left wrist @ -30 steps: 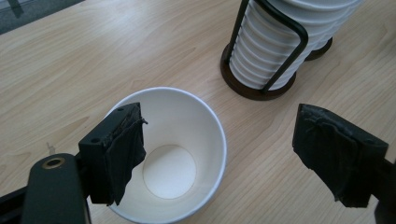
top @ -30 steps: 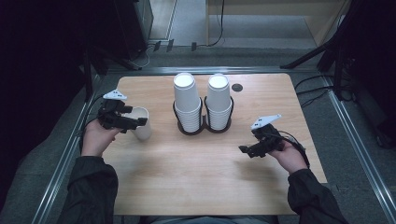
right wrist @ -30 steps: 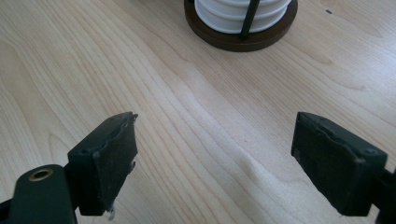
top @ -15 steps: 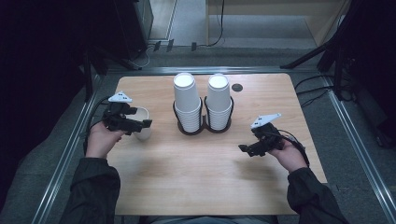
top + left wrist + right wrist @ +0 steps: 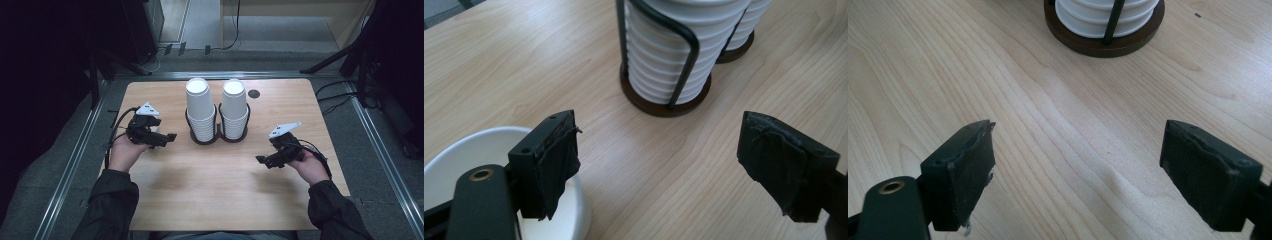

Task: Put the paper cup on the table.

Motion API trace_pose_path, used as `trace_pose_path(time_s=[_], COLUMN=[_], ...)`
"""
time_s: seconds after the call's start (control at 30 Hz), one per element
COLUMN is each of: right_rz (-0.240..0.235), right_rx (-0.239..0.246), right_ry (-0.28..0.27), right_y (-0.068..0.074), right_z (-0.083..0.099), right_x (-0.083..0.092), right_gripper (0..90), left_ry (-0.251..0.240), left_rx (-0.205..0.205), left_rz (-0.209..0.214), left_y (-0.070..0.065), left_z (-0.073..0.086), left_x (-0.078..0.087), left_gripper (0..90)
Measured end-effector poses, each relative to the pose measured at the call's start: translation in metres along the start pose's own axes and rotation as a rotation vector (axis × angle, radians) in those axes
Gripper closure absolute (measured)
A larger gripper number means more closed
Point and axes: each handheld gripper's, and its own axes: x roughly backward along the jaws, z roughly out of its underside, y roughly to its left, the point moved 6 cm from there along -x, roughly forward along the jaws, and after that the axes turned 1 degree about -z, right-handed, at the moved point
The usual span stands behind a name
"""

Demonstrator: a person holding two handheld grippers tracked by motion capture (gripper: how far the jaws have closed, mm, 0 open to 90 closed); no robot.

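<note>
Unmarked white cups (image 5: pixel 200 107), no legible writing

Table (image 5: pixel 225 200): light wood-grain top with rounded corners, and a small dark round hole (image 5: pixel 254 93) near its far right corner. Metal rails (image 5: pixel 65 170) run along the table's left and right sides and across its far edge. Floor (image 5: pixel 350 120) around the table is grey. Beyond the table's far edge lie black cables (image 5: pixel 235 30) and small dark objects on a paler strip of floor. Dark stand legs (image 5: pixel 330 62) slant in off the far right corner, and more dark legs off the far left. A wooden panel (image 5: pixel 295 10) stands beyond the table at upper right. Left and right margins lie in deep shadow. Light falls evenly on the tabletop.
</note>
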Motion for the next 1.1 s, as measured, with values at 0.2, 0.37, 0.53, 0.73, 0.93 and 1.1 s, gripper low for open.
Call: trace_pose_path(time_s=[0.2,0.37,0.53,0.73,0.93,1.1], right_rz=[0.002,0.007,0.004,0.003,0.006,0.002], right_rx=[0.003,-0.002,-0.001,-0.001,-0.004,-0.01], right_ry=[0.004,0.002,0.002,0.001,-0.003,-0.006], right_y=[0.0,0.0,0.0,0.001,0.003,0.005], right_z=[0.001,0.002,0.002,0.003,0.004,0.005], right_x=[0.001,0.002,0.002,0.002,0.004,0.003], right_gripper=[14.7,14.7,14.7,14.7,14.7,14.7], left_ry=[-0.017,-0.001,0.011,0.004,0.023,0.043], left_rx=[-0.047,-0.071,-0.085,-0.129,-0.161,-0.181], left_rz=[0.029,0.043,0.061,0.097,0.128,0.179], left_y=[-0.019,-0.034,-0.048,-0.071,-0.089,-0.104], left_z=[-0.002,0.0,0.0,-0.006,-0.006,-0.008], left_x=[-0.012,-0.025,-0.035,-0.04,-0.049,-0.056], left_gripper=[16.8,16.8,16.7,16.7,16.7,16.7])
